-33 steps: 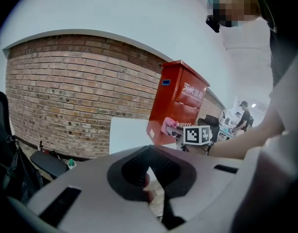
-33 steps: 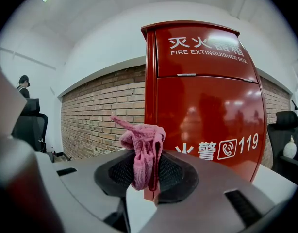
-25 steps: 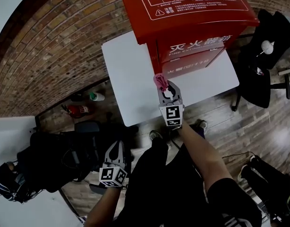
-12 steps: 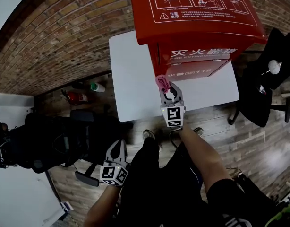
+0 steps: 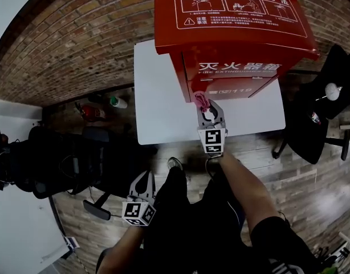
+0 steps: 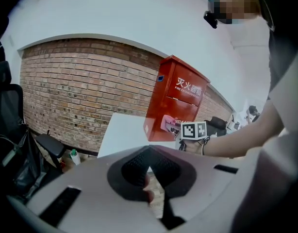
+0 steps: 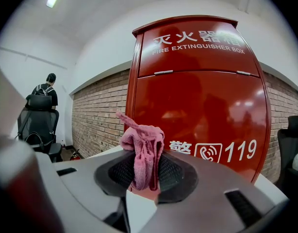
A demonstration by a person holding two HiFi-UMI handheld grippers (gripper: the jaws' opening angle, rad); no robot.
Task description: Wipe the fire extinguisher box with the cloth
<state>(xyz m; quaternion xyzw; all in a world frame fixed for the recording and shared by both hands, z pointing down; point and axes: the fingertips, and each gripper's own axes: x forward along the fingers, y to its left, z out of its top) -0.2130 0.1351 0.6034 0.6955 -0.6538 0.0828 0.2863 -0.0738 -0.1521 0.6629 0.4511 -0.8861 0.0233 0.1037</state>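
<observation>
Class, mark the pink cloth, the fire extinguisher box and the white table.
pink cloth (image 7: 141,149): right gripper view, its bunched middle.
fire extinguisher box (image 5: 232,16): head view, printed top lid.
white table (image 5: 158,101): head view, bare top beside the box.

Looks like an office or a workroom, not a home. Behind the white table (image 5: 158,107), a long wall of bare brick (image 5: 78,39), white above. Around the table, a floor of wooden planks (image 5: 312,170). Left of the table, black office chairs (image 5: 78,164); right of it, one more black chair (image 5: 317,124). On the table, a red fire extinguisher box (image 5: 232,33); near the table's left side, on the floor, a small red extinguisher (image 5: 90,112).
</observation>
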